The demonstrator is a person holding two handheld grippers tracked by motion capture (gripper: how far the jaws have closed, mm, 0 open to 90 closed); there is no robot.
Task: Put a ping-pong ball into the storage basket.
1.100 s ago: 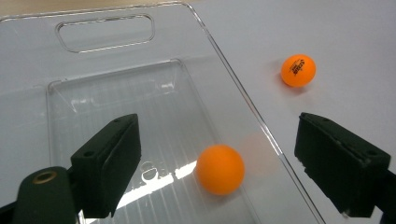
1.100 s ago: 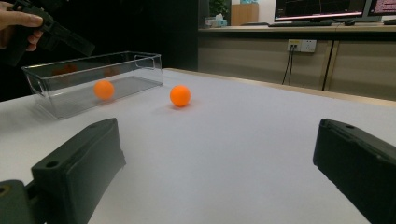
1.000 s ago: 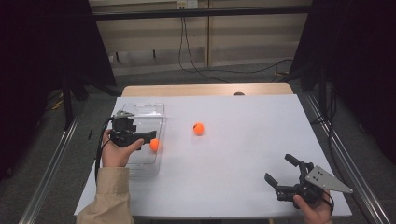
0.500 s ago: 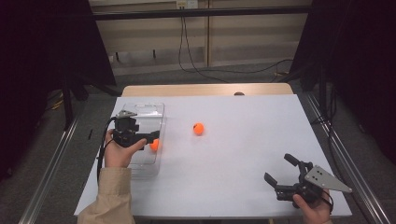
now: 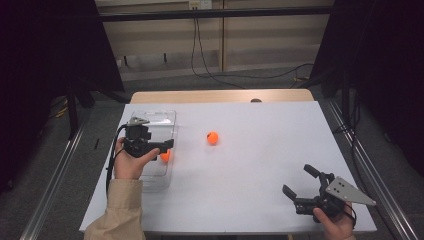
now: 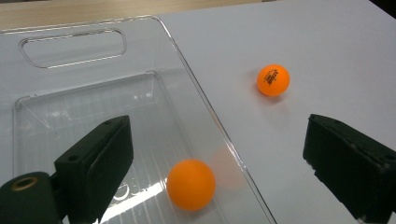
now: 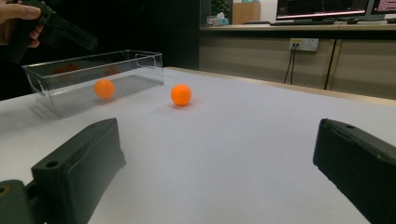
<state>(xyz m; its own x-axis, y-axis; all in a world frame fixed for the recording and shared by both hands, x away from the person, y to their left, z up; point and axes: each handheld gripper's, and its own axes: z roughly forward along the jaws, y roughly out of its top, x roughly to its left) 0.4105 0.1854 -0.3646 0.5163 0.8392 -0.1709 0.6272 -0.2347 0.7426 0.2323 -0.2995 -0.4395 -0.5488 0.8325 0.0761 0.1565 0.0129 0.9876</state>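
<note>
The left gripper [image 5: 161, 146] hangs above the clear plastic bin [image 5: 170, 118], its fingers [image 6: 95, 161] apart and having just been opening – nothing is pressed between them. Under them an orange ping-pong ball [image 6: 191, 184] lies inside the bin against its long wall, seen in the high view at the bin's right edge [image 5: 165, 156]. A second orange ping-pong ball [image 5: 213, 137] sits on the white counter [image 5: 270, 145] right of the bin, well apart from it. The right gripper [image 5: 297, 185] rests at the counter's near right corner, far from the bin – fingers [image 7: 79, 170] wide apart and empty
</note>
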